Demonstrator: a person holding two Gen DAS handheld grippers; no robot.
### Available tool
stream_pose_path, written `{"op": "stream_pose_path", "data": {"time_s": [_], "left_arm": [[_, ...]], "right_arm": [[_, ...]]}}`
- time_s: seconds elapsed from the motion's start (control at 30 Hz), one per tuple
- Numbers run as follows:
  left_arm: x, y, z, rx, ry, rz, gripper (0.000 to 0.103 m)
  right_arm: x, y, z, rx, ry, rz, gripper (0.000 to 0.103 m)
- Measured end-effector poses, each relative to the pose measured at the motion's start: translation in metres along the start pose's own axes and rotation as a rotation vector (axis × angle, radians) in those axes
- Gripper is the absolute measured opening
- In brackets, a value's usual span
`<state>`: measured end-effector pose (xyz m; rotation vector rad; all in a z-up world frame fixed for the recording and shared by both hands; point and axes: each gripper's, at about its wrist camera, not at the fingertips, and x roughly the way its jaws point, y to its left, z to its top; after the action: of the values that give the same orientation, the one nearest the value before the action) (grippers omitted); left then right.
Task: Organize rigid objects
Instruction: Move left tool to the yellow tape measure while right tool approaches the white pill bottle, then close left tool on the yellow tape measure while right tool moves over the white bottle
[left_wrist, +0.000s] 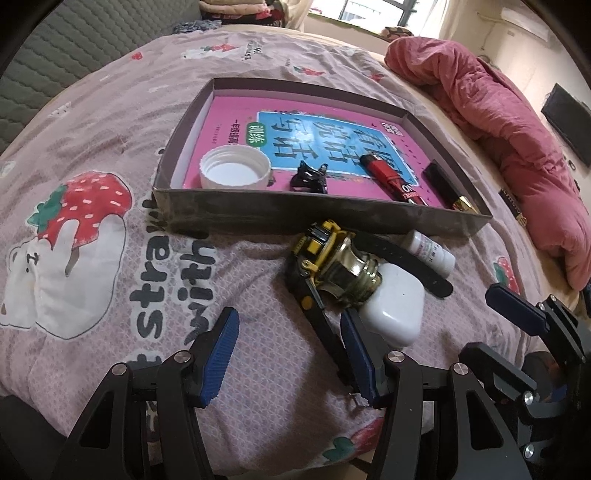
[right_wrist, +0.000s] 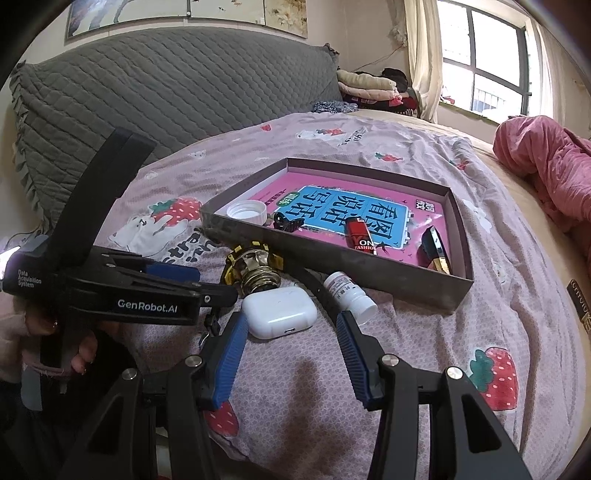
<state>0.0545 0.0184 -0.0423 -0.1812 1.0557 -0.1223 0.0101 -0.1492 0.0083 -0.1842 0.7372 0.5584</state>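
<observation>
Patience pays here: both grippers hover over the bed (left_wrist: 110, 110), fingers apart, nothing between them. The right gripper (right_wrist: 291, 354) looks best placed for the white earbud case (right_wrist: 279, 311), which lies just ahead of its spread fingers and a little toward the left one. My read: come down square, straddle the case across its narrow sides, and close gently, since that glossy shell could squirt out. The small white bottle (right_wrist: 349, 293) lies just beyond the right finger, so keep clear of it. The left gripper (left_wrist: 291, 350) hangs empty, its right finger near the case and the yellow-black watch (left_wrist: 325, 254). The box (left_wrist: 295, 218) waits just behind, already holding a cap, a clip and a lighter.
</observation>
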Motion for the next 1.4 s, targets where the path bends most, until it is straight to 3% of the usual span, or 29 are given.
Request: {"op": "stream_pose_path", "data": {"time_s": [0.33,0.5,0.83,1.4], "left_arm": [[0.000,0.010,0.007,-0.005,-0.025,0.066,0.059],[0.003,0.018,0.012,-0.034,-0.031,0.065,0.059],[0.004,0.015,0.015,0.013,-0.036,0.059,0.059],[0.009,0.015,0.023,0.031,-0.059,0.048,0.059]], "right_arm": [[0.006,0.007,-0.002,-0.025,0.011,0.009,0.050],[0.010,0.008,-0.002,-0.028,0.015,0.020,0.050],[0.022,0.013,-0.001,-0.049,0.033,0.057,0.050],[0.021,-0.041,0.003,0.106,0.005,-0.065,0.050]]}}
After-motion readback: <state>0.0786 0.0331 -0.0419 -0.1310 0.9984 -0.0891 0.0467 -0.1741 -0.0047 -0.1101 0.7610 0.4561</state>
